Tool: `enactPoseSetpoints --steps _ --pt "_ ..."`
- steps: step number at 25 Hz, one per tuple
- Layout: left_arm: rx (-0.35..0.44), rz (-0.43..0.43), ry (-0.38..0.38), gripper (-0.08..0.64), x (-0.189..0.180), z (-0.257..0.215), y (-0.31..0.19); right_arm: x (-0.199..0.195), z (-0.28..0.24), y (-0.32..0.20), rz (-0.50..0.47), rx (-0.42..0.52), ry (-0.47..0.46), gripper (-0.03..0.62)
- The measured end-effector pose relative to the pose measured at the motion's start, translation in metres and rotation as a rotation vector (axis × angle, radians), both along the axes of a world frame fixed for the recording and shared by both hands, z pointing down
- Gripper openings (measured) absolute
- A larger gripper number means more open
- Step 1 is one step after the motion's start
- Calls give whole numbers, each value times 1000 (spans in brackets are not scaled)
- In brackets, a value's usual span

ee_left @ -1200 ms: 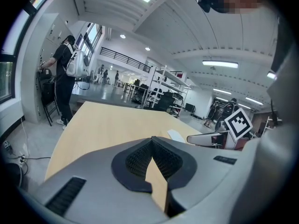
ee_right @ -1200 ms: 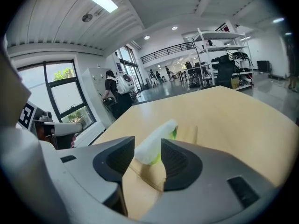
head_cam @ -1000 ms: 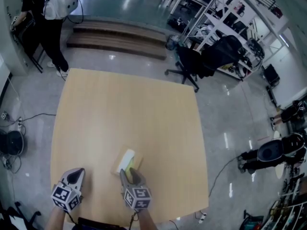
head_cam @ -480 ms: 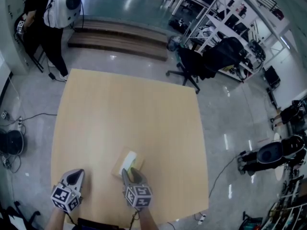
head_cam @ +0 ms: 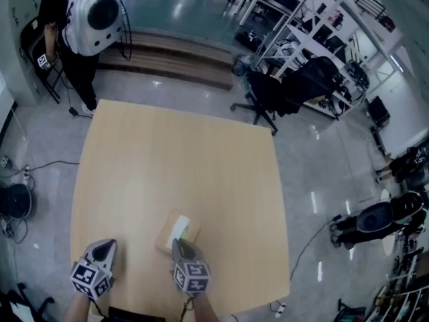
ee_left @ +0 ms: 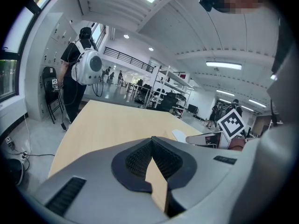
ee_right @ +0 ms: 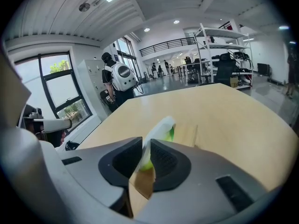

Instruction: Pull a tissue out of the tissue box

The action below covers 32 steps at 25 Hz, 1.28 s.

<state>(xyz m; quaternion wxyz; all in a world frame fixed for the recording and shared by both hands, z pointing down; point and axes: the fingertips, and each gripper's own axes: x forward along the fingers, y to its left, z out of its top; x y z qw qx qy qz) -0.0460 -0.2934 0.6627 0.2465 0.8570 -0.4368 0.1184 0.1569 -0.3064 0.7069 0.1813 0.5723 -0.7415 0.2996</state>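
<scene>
A small brown tissue box [head_cam: 167, 235] lies near the front of the wooden table [head_cam: 174, 153], with a white and green tissue [head_cam: 179, 226] sticking up from its top. My right gripper [head_cam: 180, 244] is right behind the box, and its jaws are closing with the tissue [ee_right: 160, 130] pinched between the pads [ee_right: 164, 157]. The cardboard box [ee_right: 186, 134] shows just beyond the right gripper [ee_right: 145, 146]. My left gripper [head_cam: 103, 246] hovers over bare table to the left. The left gripper [ee_left: 152, 141] has its tips together and nothing in them.
A person with a white backpack [head_cam: 90, 12] stands beyond the table's far left corner. A black office chair [head_cam: 268, 92] and shelving [head_cam: 322, 39] stand past the far right corner. The table's front edge runs just under my hands.
The right gripper's jaws have come together on the tissue. The person at the far left has shifted a little toward the table. The left gripper stayed put.
</scene>
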Motion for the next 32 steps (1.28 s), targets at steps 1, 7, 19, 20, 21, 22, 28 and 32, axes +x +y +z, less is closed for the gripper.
enactPoseSetpoints --steps 1,7,19,20,21,22,28,32 --pt "0 -1 0 8 -1 -1 0 0 0 0 2 -1 4 56" --pt "6 -2 -5 8 3 -4 2 7 -2 1 7 7 13 18" --pt "11 -4 -3 8 2 -2 3 7 -2 1 2 19 25 12" --pt "13 -4 -2 8 4 -2 3 8 -3 1 3 21 24 12" --pt "15 -3 -1 8 5 -3 3 10 -4 2 4 24 24 12" --pt "18 -3 -1 8 6 -3 4 11 -5 2 5 27 23 12" --pt "23 -6 2 8 3 -4 3 11 -12 2 15 48 20 12" --pt "30 -9 7 8 4 -7 2 14 -20 1 22 66 18 12"
